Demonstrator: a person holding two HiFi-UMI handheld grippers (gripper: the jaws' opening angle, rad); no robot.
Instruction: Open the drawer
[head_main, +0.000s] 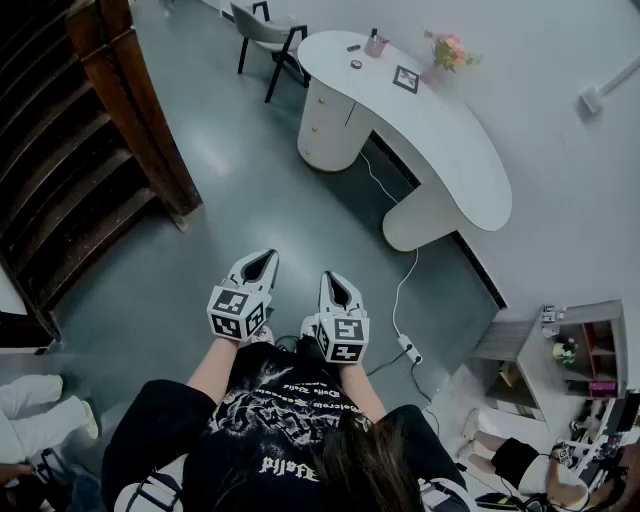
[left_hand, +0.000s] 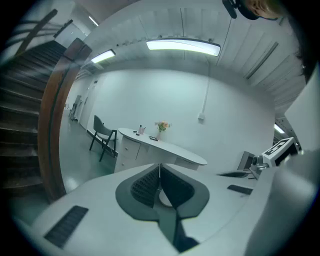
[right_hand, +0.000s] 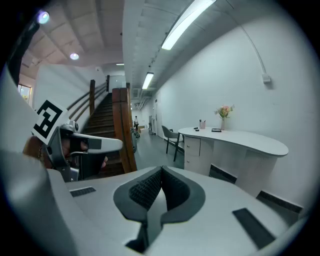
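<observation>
Approach step: left claw (head_main: 263, 258) and right claw (head_main: 334, 279) both clenched, empty; the counter (head_main: 440, 140) and its drawers (head_main: 322, 112) lie well ahead. Next likely means walking closer and unclenching one claw.

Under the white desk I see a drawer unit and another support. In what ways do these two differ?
The drawer unit beside the chair shows closed drawer fronts; the other support, by the cable, is plain. The drawer unit stands under the desk's far end, the other support under its near end. Both are white and rounded.
</observation>
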